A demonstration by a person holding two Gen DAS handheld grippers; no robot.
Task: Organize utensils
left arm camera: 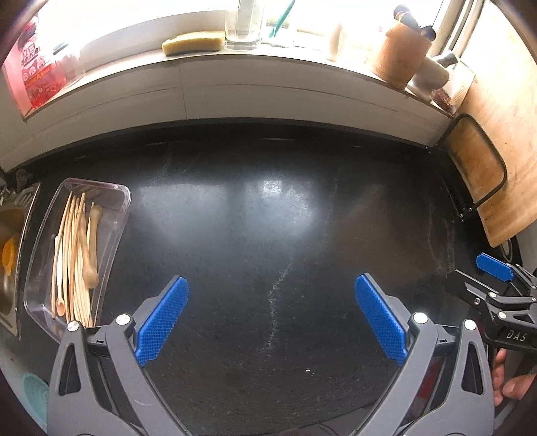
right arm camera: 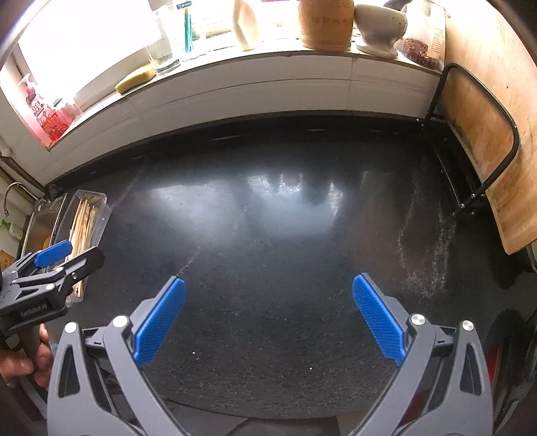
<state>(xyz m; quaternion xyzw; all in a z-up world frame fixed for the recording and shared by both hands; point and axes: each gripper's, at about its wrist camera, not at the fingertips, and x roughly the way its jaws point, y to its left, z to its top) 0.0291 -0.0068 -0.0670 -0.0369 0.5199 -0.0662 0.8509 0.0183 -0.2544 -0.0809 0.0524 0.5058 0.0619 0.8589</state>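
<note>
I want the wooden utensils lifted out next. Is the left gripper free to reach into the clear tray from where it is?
Probably yes. The left gripper is open and empty, the clear tray sits just to its left with no lid, and the wooden utensils lie exposed. Nothing stands between them on the black counter.

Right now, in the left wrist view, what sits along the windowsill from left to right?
Red printed pouch → yellow sponge → clear drinking glass → round wooden utensil holder → white stone mortar.
</note>
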